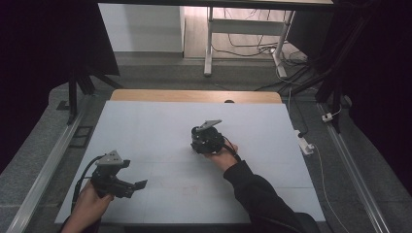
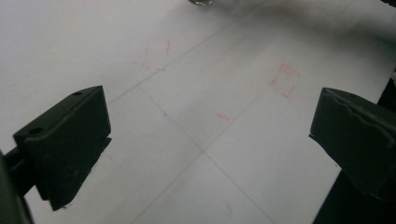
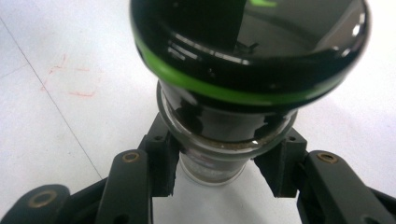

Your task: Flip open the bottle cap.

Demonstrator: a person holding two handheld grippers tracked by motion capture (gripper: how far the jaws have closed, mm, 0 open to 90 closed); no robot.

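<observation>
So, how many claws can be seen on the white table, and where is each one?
2. The left claw is at the near left, open above the white table. The right claw is near the middle, shut on a glass object with a green ring.

Three cameras: one fixed overhead, one riding each tool.

The high view looked forward and down over the whole white table (image 1: pixel 160 121) from the person's side. The left tool (image 2: pixel 210 140) camera hung close above the table (image 2: pixel 187 93), facing along its jaws. The right tool (image 3: pixel 219 172) camera sat almost against a glass jar (image 3: pixel 224 116). All three shared the white tabletop; both tool views showed faint red marks (image 2: pixel 284 80).
</observation>
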